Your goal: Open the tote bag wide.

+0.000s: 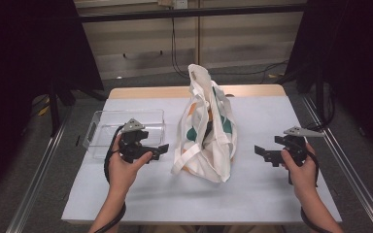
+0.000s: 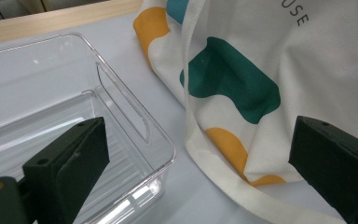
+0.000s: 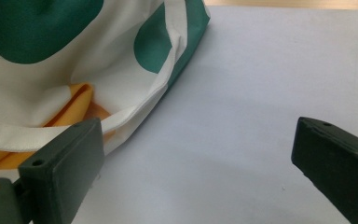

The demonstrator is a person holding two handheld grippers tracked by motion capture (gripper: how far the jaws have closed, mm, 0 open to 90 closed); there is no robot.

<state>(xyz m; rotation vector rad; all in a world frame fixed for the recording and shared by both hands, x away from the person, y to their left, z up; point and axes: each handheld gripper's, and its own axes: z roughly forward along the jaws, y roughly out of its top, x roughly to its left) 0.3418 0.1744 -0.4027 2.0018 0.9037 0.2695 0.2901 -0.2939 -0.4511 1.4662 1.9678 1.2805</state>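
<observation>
A clear plastic tray [image 1: 102, 127] sits at the table's left, just behind the left gripper [image 1: 161, 149], whose jaws are spread with nothing between them. Just right of it, mid-table, stands the cream tote bag [image 1: 212, 145] with green and orange patches. The right gripper [image 1: 261, 153], jaws also spread and empty, hovers near the bag's right side without touching.

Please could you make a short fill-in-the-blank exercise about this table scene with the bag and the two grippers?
1. The cloth tote bag stands between the two ____.
2. The clear plastic tray lies on the person's ____ side of the bag.
3. The jaws of the left gripper and the right gripper are ____.

Missing words: grippers; left; open
</observation>
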